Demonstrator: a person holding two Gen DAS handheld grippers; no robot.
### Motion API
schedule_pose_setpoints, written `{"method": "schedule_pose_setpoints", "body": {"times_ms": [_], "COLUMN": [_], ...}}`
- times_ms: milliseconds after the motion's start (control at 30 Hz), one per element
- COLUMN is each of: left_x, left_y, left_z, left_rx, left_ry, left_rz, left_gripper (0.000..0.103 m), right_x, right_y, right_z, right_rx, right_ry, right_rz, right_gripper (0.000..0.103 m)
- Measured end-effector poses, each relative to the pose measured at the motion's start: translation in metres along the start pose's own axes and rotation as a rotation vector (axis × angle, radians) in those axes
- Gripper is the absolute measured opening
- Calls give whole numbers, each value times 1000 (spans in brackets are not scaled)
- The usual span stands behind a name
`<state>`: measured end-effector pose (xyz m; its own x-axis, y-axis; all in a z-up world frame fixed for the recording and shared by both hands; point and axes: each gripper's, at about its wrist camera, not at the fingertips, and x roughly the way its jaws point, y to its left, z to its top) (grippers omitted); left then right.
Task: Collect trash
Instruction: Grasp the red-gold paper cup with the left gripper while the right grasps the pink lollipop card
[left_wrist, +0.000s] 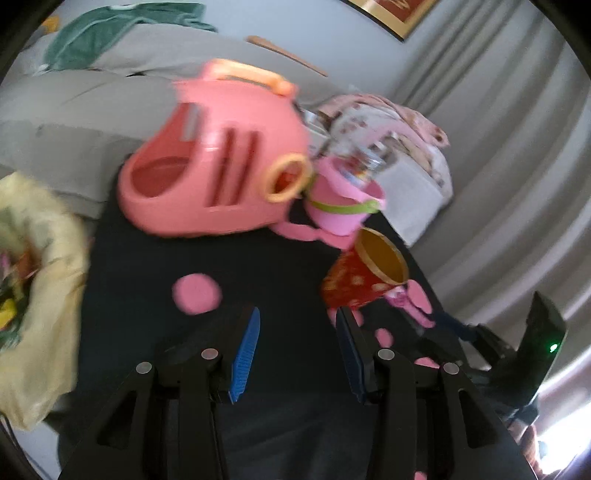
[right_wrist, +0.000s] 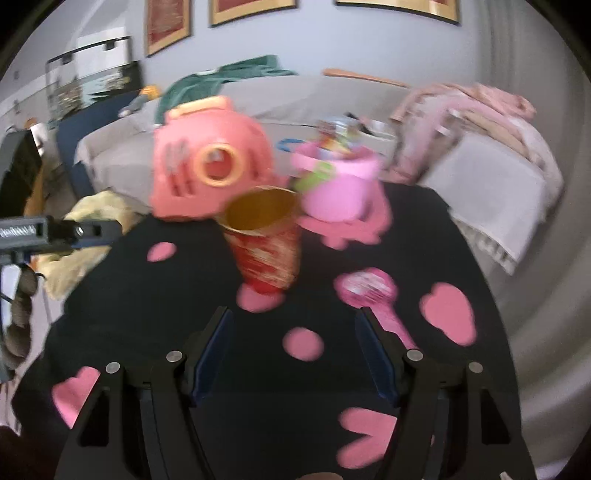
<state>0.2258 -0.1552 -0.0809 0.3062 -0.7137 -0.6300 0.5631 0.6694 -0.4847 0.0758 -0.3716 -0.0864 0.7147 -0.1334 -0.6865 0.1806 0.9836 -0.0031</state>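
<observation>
A red paper cup (right_wrist: 264, 240) with gold pattern and a gold inside stands on a black cloth with pink shapes, mouth open and empty, tilted slightly. Behind it sits a pink bucket (right_wrist: 338, 184) stuffed with colourful wrappers.

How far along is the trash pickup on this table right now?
Done: the yellow bag at the table's edge already holds some items. In hand: nothing; the left gripper and right gripper are both open and empty. Left: the red paper cup stands on the black tablecloth, right ahead of the right gripper.
</observation>
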Motion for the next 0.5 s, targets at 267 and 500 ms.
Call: {"method": "schedule_pose_setpoints", "body": {"times_ms": [267, 500], "left_x": [51, 98], "left_y": [-57, -63], "left_z": [39, 46], "left_rx": [35, -1], "left_ry": [19, 114], "left_rz": [-20, 65], "left_gripper": [44, 43], "right_x": [1, -1], "right_y": [-40, -47], "right_z": [-15, -9], "right_rx": [59, 18], "right_ry": [-9, -25], "right_rz": [-40, -59], "right_gripper": [57, 57]}}
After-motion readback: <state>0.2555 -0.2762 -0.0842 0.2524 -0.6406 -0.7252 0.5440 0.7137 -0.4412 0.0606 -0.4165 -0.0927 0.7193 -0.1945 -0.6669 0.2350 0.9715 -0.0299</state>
